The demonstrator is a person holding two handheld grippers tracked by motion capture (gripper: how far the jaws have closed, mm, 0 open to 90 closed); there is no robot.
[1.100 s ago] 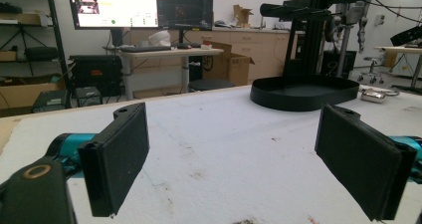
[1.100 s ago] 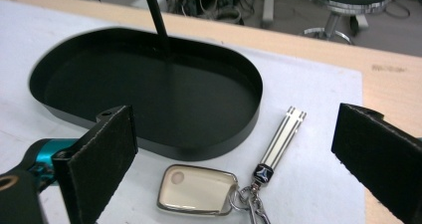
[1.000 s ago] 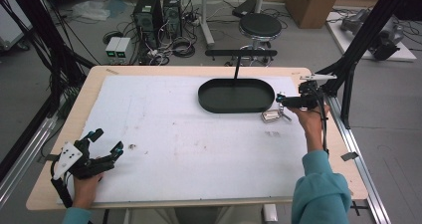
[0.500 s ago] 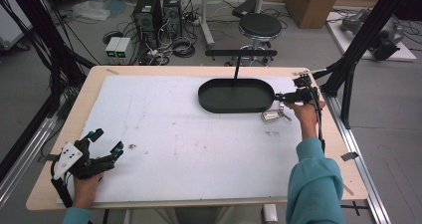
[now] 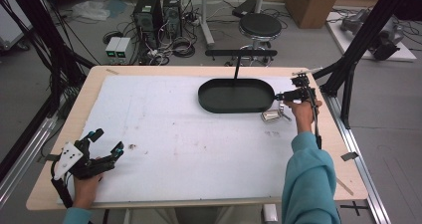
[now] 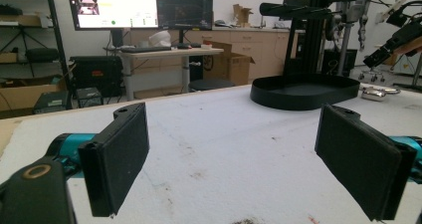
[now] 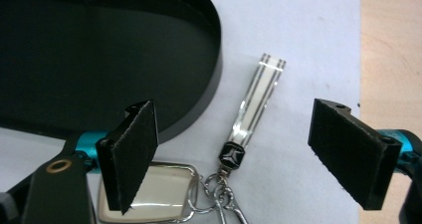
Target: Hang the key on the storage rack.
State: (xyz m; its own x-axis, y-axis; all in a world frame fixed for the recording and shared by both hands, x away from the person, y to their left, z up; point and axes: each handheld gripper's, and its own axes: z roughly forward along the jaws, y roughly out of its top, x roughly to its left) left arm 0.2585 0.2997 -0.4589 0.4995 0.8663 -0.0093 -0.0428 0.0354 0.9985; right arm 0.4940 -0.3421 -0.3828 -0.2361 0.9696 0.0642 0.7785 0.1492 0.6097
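Cluttered lab floor all around: cables, two computer towers (image 5: 160, 7), a round stool (image 5: 260, 25) behind the table (image 5: 318, 149). From the high view, a white mat (image 5: 189, 134) covers the tabletop, with one black oval tray (image 5: 236, 95) toward the far right. One keychain (image 5: 272, 116) lies on the mat just beside the tray's right end. The right gripper (image 5: 278, 97) hangs over that spot, close to the tray rim. The left gripper (image 5: 106, 143) sits well apart at the near left corner, jaws spread, nothing in them.

Left gripper view: its two black pads (image 6: 119, 157) stand wide apart over bare mat, the tray (image 6: 304, 90) far off, and the keychain (image 6: 376, 92) a small shiny bit past it.

Right gripper view: looking straight down, jaws open but they've just been closing in, with the keychain (image 7: 249, 117) between them and not pinched. It's one clear striped strap (image 7: 257, 99), a small black emblem tag, some metal rings and one clear rectangular fob (image 7: 164, 193) partly hidden by the left pad. The tray's rim (image 7: 211, 79) crowds in right next to the strap.
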